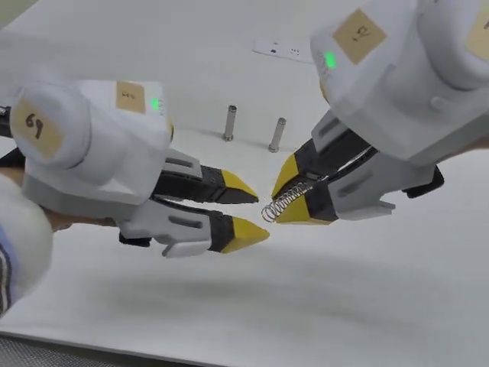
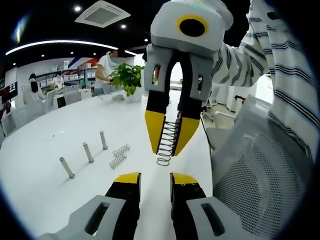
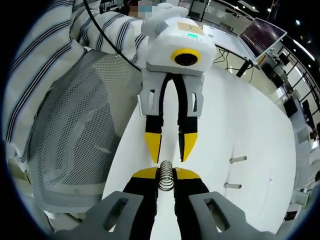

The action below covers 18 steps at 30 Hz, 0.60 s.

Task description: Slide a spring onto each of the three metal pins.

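While three pins [image 2: 88, 152] stand, one spring [image 2: 167, 144] hangs.

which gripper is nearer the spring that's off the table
Right. The right gripper is shut on the spring; the left gripper faces it, jaws open, just short of its free end.

Left gripper [image 1: 261, 215] tip-to-tip with right gripper [image 1: 276, 206]; spring [image 1: 286, 200] fills gap between. Two pins [image 1: 277, 135] upright beyond tips; open table [image 1: 321, 306] nearside.
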{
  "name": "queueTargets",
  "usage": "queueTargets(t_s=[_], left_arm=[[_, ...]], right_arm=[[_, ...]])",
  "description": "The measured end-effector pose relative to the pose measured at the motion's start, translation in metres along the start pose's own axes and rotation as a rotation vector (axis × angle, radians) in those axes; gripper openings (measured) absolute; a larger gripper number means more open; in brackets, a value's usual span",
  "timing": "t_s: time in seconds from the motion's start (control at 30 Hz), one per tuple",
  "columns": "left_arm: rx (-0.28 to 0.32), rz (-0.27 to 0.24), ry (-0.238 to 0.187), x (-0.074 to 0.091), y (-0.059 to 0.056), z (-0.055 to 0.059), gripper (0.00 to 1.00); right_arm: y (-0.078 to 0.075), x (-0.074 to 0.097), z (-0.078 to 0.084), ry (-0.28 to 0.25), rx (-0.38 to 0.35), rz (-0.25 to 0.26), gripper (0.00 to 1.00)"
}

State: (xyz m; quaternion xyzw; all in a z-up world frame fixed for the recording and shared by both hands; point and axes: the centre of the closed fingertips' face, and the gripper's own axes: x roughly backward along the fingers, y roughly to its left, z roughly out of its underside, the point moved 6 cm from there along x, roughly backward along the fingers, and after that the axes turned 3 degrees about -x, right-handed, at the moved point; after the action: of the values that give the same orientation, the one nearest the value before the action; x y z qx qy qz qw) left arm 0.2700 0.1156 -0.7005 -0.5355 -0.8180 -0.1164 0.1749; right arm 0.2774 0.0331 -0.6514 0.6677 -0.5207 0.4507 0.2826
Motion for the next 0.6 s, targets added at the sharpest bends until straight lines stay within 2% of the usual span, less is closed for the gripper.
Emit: queueTargets(t_s=[0.13,0.27,0.37,0.43,0.5,0.6], left_arm=[[0.03,-0.002,0.019,0.009,0.006,0.009,0.25],[0.055,-0.026,0.011,0.016,0.013,0.01,0.29],[0.065,-0.063,0.012,0.021,0.02,0.012,0.35],[0.076,-0.088,0.027,0.023,0.025,0.016,0.43],[0.062,-0.113,0.032,0.025,0.028,0.018,0.53],[0.111,-0.139,0.037,0.027,0.032,0.021,0.65]], right_arm=[[0.0,-0.002,-0.003,-0.002,0.008,-0.008,0.08],[0.002,-0.004,-0.004,0.003,0.021,-0.022,0.08],[0.004,-0.004,-0.005,0.0,0.024,-0.03,0.08],[0.004,-0.003,-0.006,0.002,0.029,-0.032,0.08],[0.004,-0.003,-0.006,0.002,0.03,-0.032,0.08],[0.003,-0.002,-0.006,0.006,0.032,-0.032,0.08]])
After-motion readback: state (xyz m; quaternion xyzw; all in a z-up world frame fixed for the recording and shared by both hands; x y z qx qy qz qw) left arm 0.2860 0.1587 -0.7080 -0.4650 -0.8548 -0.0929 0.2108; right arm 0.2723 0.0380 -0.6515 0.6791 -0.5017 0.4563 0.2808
